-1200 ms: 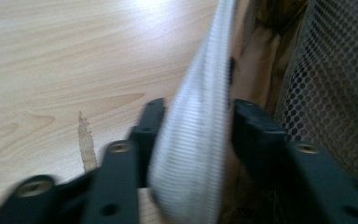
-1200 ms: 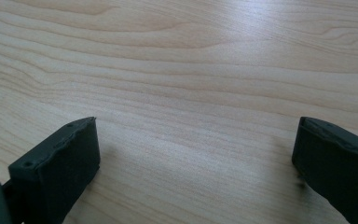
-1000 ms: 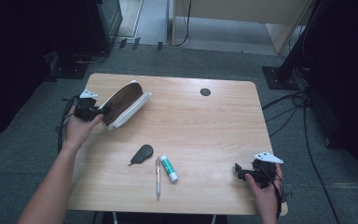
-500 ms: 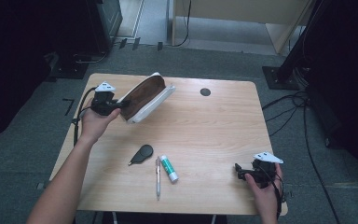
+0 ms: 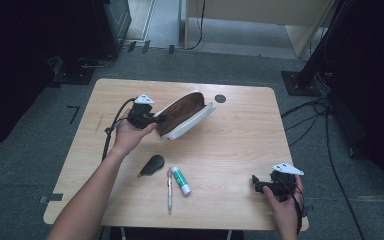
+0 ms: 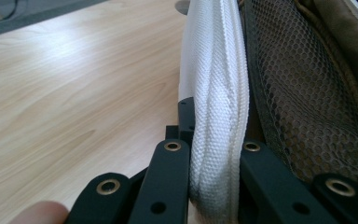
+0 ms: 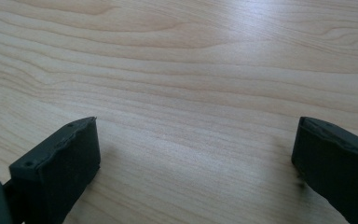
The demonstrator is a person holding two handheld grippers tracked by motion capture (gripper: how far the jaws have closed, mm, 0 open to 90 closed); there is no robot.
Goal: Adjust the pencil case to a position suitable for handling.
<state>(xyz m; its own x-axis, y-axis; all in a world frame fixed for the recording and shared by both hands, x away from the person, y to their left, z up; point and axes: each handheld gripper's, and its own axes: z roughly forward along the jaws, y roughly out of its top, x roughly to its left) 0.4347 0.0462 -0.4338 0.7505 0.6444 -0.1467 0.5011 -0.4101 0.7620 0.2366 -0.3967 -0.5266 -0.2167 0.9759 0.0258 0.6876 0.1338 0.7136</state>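
A white fabric pouch [image 5: 187, 114] with a brown lining lies open and tilted over the far middle of the wooden table [image 5: 240, 145]. My left gripper [image 5: 156, 120] holds it from the left, shut on its rim. In the left gripper view the two black jaws of the left gripper [image 6: 216, 135] pinch the white woven wall of the pouch [image 6: 219, 70], with dark mesh lining [image 6: 303, 93] to the right. My right gripper [image 5: 255, 184] rests low at the table's near right corner, open. In the right gripper view the right gripper [image 7: 196, 149] has only bare wood between its jaws.
A black oval object [image 5: 153, 164], a pen [image 5: 169, 190] and a green-and-white tube [image 5: 181, 180] lie near the front middle. A small dark disc [image 5: 220, 98] sits by the far edge. Cables and dark stands surround the table.
My left hand has carried the pouch to the right, from the far left corner toward the table's far middle. The right hand and the small items stayed put.
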